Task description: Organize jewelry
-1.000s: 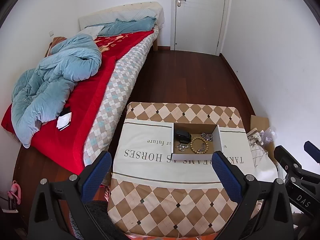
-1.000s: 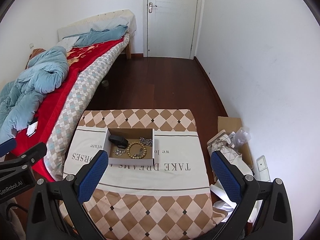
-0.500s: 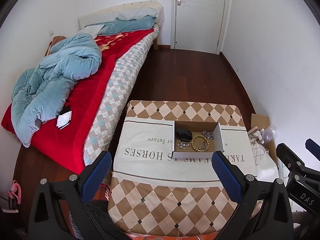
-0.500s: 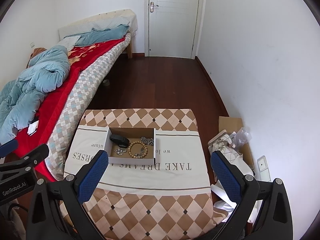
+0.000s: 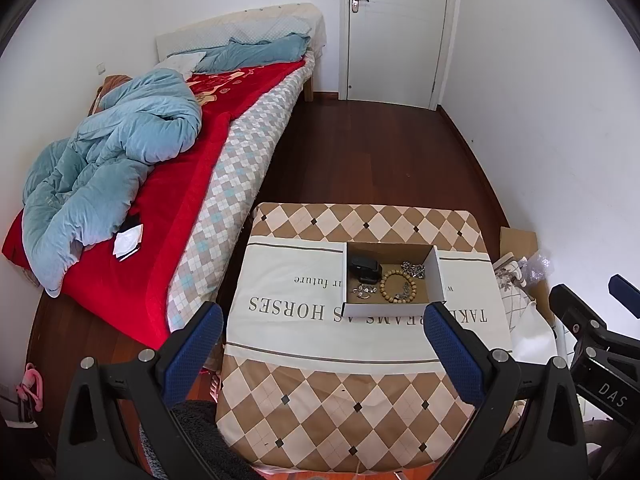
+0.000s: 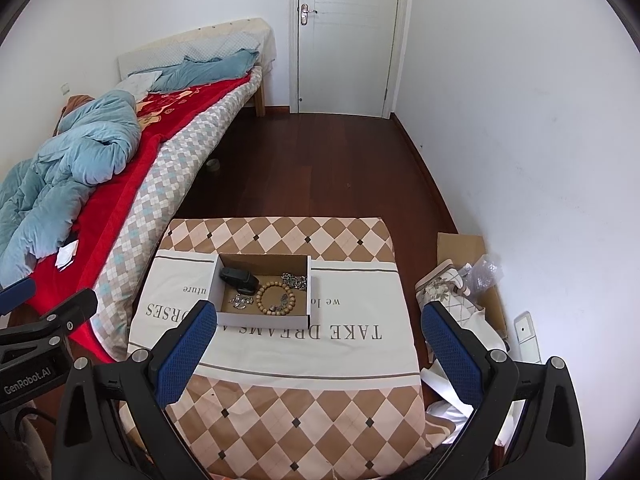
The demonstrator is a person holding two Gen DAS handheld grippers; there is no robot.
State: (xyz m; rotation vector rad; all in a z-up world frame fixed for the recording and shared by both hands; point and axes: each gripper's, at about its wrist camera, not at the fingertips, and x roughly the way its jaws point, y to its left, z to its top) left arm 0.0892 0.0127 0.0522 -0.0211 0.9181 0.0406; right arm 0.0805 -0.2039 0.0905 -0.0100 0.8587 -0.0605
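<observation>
A shallow white cardboard box (image 5: 392,309) (image 6: 264,319) sits on the cloth-covered table (image 5: 304,344) (image 6: 360,360). Inside it lie a black case (image 5: 363,269) (image 6: 238,277), a wooden bead bracelet (image 5: 398,286) (image 6: 277,298), a silver chain (image 5: 414,269) (image 6: 295,280) and small silver pieces (image 5: 363,290) (image 6: 241,301). My left gripper (image 5: 322,354) is open and empty, held high above the table's near side. My right gripper (image 6: 318,352) is open and empty, at a similar height to the right of the box.
A bed (image 5: 168,184) with a red blanket and blue duvet runs along the left. A cardboard sheet and bags (image 6: 460,280) lie by the right wall. A closed white door (image 6: 344,36) is at the far end, across the wooden floor (image 6: 320,168).
Both views have shifted slightly; the table and box sit a little lower and nearer the frame centre. Both grippers remain open.
</observation>
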